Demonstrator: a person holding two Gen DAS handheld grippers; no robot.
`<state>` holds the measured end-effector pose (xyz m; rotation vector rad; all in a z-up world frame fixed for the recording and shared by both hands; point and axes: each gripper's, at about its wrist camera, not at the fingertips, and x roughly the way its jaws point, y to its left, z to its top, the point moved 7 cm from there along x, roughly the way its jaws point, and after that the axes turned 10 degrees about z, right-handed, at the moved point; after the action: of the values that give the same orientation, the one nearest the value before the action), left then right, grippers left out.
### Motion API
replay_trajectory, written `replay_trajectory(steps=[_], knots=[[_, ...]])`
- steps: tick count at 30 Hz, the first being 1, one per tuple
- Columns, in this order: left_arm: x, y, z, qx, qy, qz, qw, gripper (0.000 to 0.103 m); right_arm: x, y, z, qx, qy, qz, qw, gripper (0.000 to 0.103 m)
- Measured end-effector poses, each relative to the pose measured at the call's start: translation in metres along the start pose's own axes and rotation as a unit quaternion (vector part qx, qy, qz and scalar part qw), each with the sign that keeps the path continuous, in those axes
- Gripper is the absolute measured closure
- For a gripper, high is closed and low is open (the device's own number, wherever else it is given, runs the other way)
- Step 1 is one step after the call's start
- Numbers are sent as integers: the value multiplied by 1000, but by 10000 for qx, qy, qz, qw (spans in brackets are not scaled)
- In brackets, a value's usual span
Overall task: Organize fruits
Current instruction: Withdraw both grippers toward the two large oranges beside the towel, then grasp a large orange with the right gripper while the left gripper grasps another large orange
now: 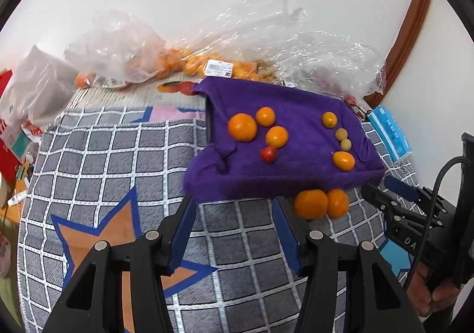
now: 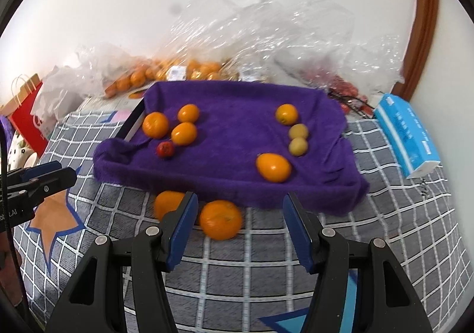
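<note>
A purple towel is draped over a tray on a grey checked cloth, its long side running across the view, parallel to the wall behind. On its left part three oranges are clustered with a small red fruit just in front of them. On the right part a round orange fruit, two pale yellow-green fruits and an oval orange fruit are lined up in a row running from the far edge toward the near one; the oval one is laid with its long axis across the view. Two loose oranges are seen on the checked cloth just beside the towel's near edge, side by side and touching in the left wrist view.

The left gripper is held apart with nothing between its blue pads, above the cloth near the towel's front edge. The right gripper is likewise parted and empty, with one loose orange partly hidden behind its left finger.

A black tray edge at the towel's left is shown most clearly by the right wrist view, as is a red paper bag. A hand on the right gripper's handle is shown only by the left wrist view. A blue tissue pack and clear plastic bags of fruit by the wall are seen in both.
</note>
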<state>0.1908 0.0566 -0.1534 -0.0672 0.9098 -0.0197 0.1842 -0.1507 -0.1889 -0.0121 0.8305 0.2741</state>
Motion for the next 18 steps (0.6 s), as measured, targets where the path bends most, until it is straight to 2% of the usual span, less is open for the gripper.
replay_trajectory(steps=[12, 18], knots=[[17, 25, -12, -207, 202, -107, 9995, 52, 33, 15, -18, -38, 426, 47, 9991, 44], [26, 29, -16, -301, 346, -138, 9989, 52, 40, 14, -22, -11, 460, 70, 9989, 44]])
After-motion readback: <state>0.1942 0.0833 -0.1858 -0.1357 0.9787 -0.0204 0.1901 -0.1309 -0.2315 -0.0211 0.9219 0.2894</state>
